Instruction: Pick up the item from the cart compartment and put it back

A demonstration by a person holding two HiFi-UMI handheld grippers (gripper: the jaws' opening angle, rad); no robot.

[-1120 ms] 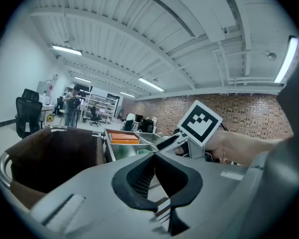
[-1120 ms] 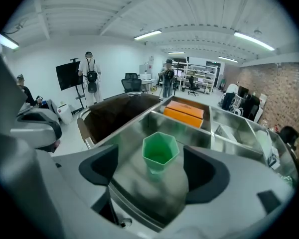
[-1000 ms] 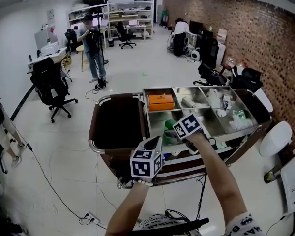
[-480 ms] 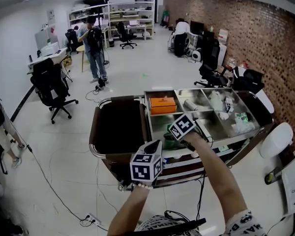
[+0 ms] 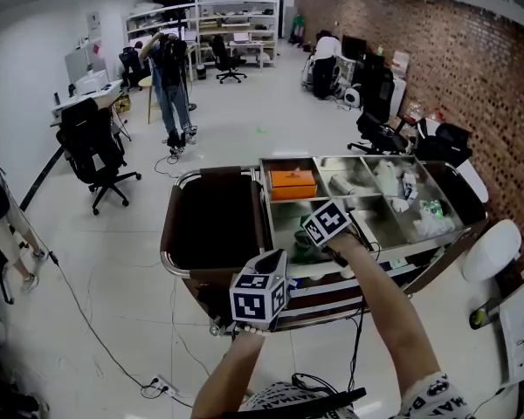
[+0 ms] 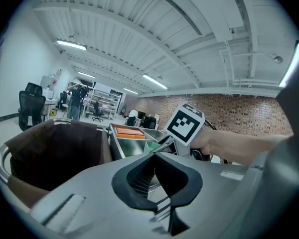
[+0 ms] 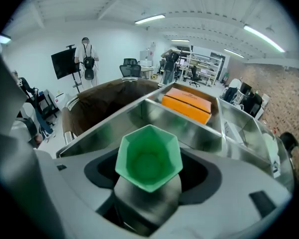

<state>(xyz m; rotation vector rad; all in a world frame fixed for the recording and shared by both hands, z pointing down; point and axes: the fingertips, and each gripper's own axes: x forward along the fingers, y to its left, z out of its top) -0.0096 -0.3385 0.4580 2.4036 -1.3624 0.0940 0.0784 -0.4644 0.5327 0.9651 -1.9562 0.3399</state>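
A green hexagonal cup (image 7: 148,163) stands in the cart's front-left steel compartment (image 7: 199,133). My right gripper (image 7: 148,183) reaches down into that compartment. Its jaws are closing with the cup between them, and a little dark gap still shows on either side of the rim. In the head view the right gripper (image 5: 304,244) sits below its marker cube, with a bit of the green cup (image 5: 300,241) showing beside it. My left gripper (image 5: 269,260) hovers over the cart's front rim, jaws together and holding nothing.
The cart (image 5: 170,260) carries a brown bag bin (image 5: 211,221) on its left. An orange box (image 5: 293,183) lies in the compartment behind the cup. White packets (image 5: 393,182) fill the right compartments. A person (image 5: 170,77) and an office chair (image 5: 92,147) stand farther off.
My right gripper has shifted slightly left and lower into the compartment around the green cup. The left gripper has barely moved.
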